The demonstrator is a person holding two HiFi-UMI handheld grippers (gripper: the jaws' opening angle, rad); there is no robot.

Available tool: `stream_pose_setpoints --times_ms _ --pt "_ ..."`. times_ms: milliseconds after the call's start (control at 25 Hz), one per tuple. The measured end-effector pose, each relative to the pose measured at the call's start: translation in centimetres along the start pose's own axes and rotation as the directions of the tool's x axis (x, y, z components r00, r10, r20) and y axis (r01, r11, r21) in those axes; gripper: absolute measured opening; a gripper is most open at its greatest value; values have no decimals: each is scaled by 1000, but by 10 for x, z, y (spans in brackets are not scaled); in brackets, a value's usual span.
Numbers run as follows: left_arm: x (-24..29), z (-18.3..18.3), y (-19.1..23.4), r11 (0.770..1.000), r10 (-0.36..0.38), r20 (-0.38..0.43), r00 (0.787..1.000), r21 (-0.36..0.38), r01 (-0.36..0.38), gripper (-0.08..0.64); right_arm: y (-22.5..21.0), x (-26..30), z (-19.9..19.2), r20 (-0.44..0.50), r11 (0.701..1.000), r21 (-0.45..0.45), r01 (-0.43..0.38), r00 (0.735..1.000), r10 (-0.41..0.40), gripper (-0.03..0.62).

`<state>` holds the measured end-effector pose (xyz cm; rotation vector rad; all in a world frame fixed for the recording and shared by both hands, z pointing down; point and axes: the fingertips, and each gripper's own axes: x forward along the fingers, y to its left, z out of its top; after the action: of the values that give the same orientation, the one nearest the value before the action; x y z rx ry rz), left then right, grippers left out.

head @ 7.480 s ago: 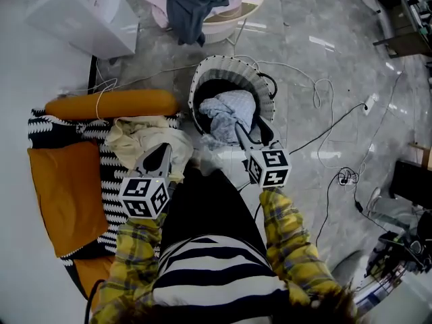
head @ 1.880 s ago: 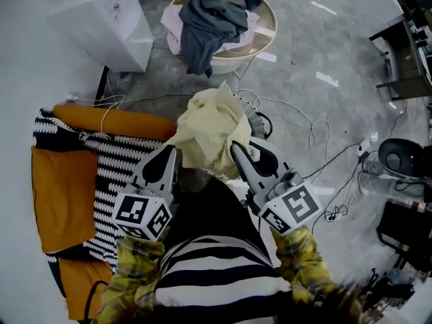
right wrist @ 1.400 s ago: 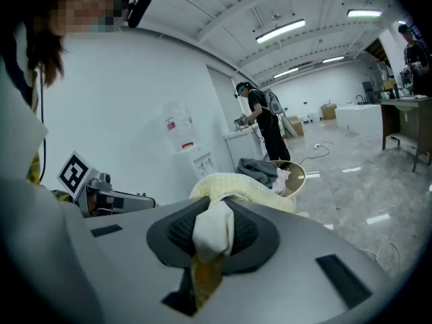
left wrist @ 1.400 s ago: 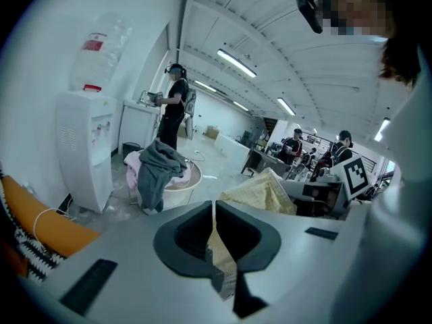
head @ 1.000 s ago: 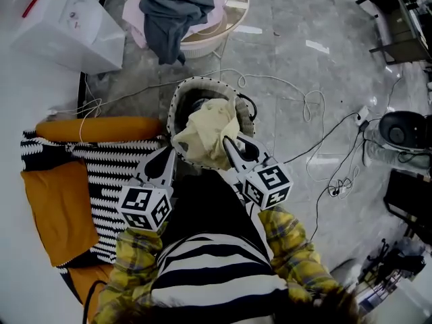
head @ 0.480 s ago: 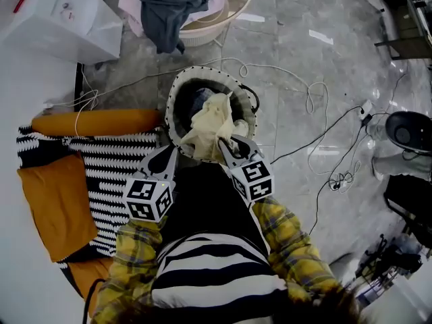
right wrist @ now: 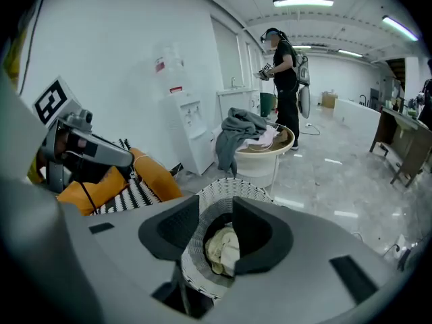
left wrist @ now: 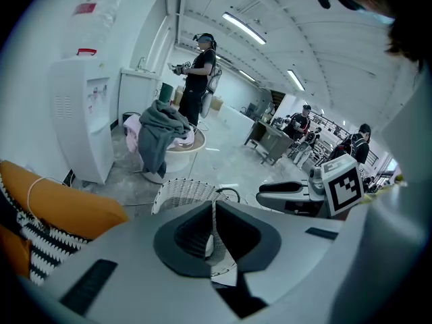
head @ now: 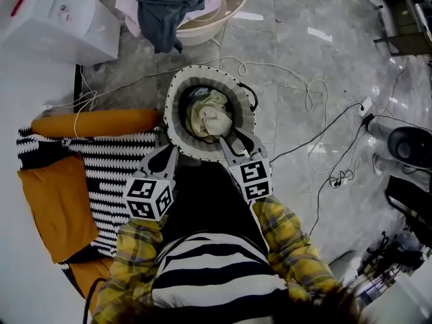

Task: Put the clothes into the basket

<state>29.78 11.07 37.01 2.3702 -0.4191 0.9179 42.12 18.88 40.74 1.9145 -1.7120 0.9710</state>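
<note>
Crumpled cream garment (head: 208, 115) has dropped into the round white woven basket (head: 171, 117). The right gripper (head: 233, 140) jaws have just been opening, empty. The left gripper (head: 167, 155) is closed on nothing. Withdraw straight up, avoiding snags.

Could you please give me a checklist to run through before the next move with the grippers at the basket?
1. Crumpled cream garment in the round woven basket: ok, it lies within the rim.
2. Right gripper released: ok, its jaws have just been opening and nothing is between them.
3. Left gripper free: ok, jaws together, nothing held.
4. Next garment located: ok, a dark grey garment hangs over the round pale tub.
5. Floor free of snags: probably not ok, white cables trail right beside the basket.
</note>
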Motion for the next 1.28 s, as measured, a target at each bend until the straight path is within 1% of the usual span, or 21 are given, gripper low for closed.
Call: stream_pose_setpoints --times_ms 120,280,320,360,480,680,800,880,1040,1280 --pt "-1 -2 1 1000 6 -3 1000 -5 -6 26 1 -1 3 16 1000 19 -13 1000 13 166" --pt "-5 -3 3 999 13 3 1000 -33 -13 26 1 -7 7 37 999 49 -21 999 19 161" --pt "-6 -2 4 999 14 9 1000 -39 -14 26 1 -9 9 44 998 55 -21 999 18 148" --pt "-7 0 3 999 16 16 1000 -44 -15 26 0 -11 11 50 998 64 -23 999 20 122" --pt "-9 7 2 998 18 36 999 -60 -16 26 -2 -18 14 59 993 112 -47 997 41 86" --pt "-17 15 0 997 24 66 997 -74 -19 26 -5 -29 14 56 985 160 -70 997 62 57" --pt "-22 18 -1 997 31 82 996 -80 -24 26 -5 -37 18 74 978 187 -89 994 76 44" --pt "-24 20 -1 995 37 90 995 -94 -28 26 -7 -41 21 83 979 187 -85 994 70 43" --pt "-29 19 -3 991 41 109 993 -129 -27 26 -9 -45 23 70 984 161 -70 996 60 37" --pt "-33 18 -10 990 53 127 991 -136 -35 26 -5 -53 22 65 983 160 -93 994 83 31"
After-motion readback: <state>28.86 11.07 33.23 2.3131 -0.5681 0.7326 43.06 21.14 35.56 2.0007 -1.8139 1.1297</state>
